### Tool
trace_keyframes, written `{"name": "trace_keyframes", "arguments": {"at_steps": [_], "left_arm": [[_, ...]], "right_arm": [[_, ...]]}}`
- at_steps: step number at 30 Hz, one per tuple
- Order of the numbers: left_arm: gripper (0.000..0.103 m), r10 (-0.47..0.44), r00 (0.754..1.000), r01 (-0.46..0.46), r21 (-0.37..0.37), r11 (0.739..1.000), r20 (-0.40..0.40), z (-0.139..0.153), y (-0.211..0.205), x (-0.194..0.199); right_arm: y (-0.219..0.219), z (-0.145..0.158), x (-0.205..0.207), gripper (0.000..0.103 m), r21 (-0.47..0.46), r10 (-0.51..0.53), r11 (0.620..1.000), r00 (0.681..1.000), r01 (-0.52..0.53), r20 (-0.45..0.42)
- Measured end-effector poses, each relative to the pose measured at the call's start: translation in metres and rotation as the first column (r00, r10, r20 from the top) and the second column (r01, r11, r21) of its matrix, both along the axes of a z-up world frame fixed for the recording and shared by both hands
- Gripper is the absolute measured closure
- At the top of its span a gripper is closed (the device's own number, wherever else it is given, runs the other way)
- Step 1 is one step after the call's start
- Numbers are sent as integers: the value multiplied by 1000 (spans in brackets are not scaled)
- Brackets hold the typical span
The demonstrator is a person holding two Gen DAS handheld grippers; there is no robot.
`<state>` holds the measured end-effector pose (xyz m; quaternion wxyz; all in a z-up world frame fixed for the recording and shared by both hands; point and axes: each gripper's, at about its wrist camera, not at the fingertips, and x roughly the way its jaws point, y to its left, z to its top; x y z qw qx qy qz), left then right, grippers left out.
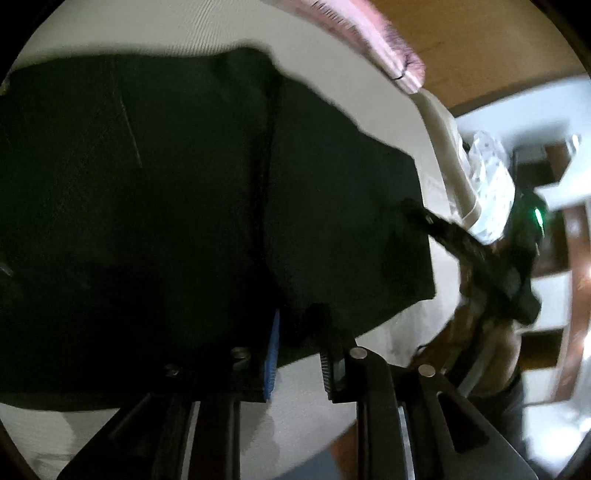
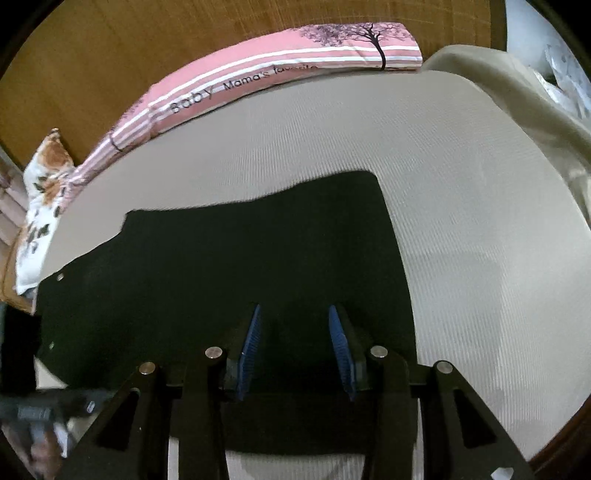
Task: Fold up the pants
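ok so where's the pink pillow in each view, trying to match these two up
Left wrist view: the pink pillow is a blurred strip at the top edge, right of centre, beyond the black pants.
Right wrist view: the pink pillow arcs across the top, its "Baby" lettering readable, along the far edge of the beige mat.
Shared landmark: the black pants lying on the beige mat.

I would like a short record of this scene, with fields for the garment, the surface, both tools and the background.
garment: dark pants, lying spread on the bed
surface: beige ribbed bed cover
left tool: fingers apart, dark cloth between them; grip unclear
right tool: open, blue pads over the pants
background: pink pillow with tree print along the far edge, wooden headboard behind it
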<state>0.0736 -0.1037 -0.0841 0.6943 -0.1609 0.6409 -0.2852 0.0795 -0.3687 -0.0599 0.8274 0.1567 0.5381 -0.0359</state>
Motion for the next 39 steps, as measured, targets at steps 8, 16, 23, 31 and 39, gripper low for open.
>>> {"name": "trace_keyframes", "arguments": {"at_steps": [8, 16, 23, 31, 39], "left_arm": [[82, 79, 943, -140, 172, 975, 323, 32, 44, -3], [64, 234, 884, -322, 165, 932, 406, 56, 132, 0], [61, 427, 832, -483, 86, 871, 354, 67, 220, -2], [56, 568, 812, -567, -53, 822, 133, 47, 284, -19], [37, 641, 758, -652, -188, 735, -121, 11, 298, -41]], "right_arm": [[31, -16, 38, 66, 81, 2, 997, 1000, -1, -10], [96, -16, 64, 65, 119, 97, 988, 995, -96, 1], [142, -16, 76, 65, 118, 186, 976, 983, -185, 1], [157, 3, 65, 65, 190, 193, 962, 981, -194, 24], [159, 36, 30, 56, 218, 203, 952, 976, -214, 72]]}}
